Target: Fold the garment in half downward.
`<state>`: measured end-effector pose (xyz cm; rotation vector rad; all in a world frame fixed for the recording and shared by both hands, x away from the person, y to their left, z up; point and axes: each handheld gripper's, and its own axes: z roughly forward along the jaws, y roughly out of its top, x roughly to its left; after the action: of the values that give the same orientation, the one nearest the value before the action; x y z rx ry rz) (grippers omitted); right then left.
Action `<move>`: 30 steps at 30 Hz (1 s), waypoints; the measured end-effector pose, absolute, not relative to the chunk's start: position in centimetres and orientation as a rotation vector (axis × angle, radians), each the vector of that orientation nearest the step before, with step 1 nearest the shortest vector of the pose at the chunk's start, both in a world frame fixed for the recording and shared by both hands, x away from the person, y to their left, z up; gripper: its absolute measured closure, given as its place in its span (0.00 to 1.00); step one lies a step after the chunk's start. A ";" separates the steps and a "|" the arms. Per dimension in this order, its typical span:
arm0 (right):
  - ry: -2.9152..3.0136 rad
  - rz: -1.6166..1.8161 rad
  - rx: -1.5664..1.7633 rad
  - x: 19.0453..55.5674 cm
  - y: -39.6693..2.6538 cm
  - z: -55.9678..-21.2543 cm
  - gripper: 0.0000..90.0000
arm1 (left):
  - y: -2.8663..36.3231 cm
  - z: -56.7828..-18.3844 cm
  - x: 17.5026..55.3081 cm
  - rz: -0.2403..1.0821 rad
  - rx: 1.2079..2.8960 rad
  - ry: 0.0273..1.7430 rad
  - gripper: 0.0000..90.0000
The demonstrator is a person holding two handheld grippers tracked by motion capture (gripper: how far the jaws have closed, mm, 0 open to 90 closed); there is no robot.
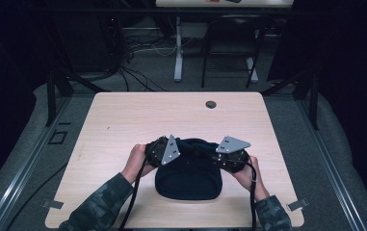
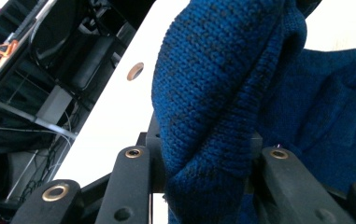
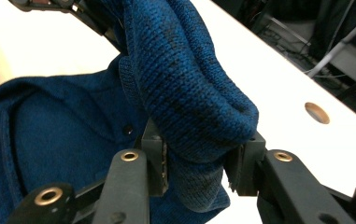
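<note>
Gripping the blue knit hat (image 1: 187, 175) from both sides, left gripper (image 1: 158, 153) and right gripper (image 1: 225, 160) each clamp a fold. It rests on the table (image 1: 123, 120).

A pale wooden worktop (image 1: 123, 125) has a round cable hole (image 1: 211, 104) near its far edge. Beyond it stand a dark chair (image 1: 229, 43) and loose floor cables (image 1: 137, 48).

From up high on the person's side, one camera looks forward and down over the whole pale tabletop (image 1: 123, 115), with floor beyond. The left claw (image 2: 203, 161) camera sits tight behind its jaws, inches-close feel, facing a blue knit hat (image 2: 213, 84) and the tabletop's round hole (image 2: 135, 71). Same story for the right claw (image 3: 196, 168) camera: all three views share hat, hole and tabletop.
</note>
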<state>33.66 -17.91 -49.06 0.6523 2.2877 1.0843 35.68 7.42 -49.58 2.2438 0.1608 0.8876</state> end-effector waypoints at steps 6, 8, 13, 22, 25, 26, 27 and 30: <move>2.304 1.051 0.684 33.1 -17.6 -49.9 0.72 | 7.4 -50.3 35.2 0.887 2.257 0.162 0.74; 2.309 1.050 0.687 32.9 -17.6 -50.2 0.72 | 7.4 -50.6 35.0 0.876 2.262 0.168 0.74; 2.324 1.037 0.684 32.6 -17.5 -50.7 0.72 | 7.5 -50.9 34.9 0.844 2.288 0.177 0.70; 2.336 1.038 0.695 32.3 -17.6 -51.3 0.72 | 8.0 -51.0 34.8 0.708 2.335 0.264 0.46; 2.334 1.030 0.688 32.1 -17.6 -51.4 0.72 | 8.3 -51.0 34.4 0.699 2.338 0.252 0.46; 2.340 1.024 0.683 32.0 -17.6 -51.4 0.71 | 8.4 -51.0 34.3 0.702 2.339 0.250 0.46; 2.344 1.022 0.682 32.0 -17.5 -51.4 0.71 | 8.5 -51.0 34.2 0.702 2.336 0.250 0.47; 2.358 1.008 0.676 31.6 -17.4 -51.6 0.71 | 9.0 -51.0 33.7 0.702 2.333 0.253 0.46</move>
<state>31.64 -17.37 -51.58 0.6764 2.3579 1.0081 33.67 8.97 -51.02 2.3327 0.2526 0.7018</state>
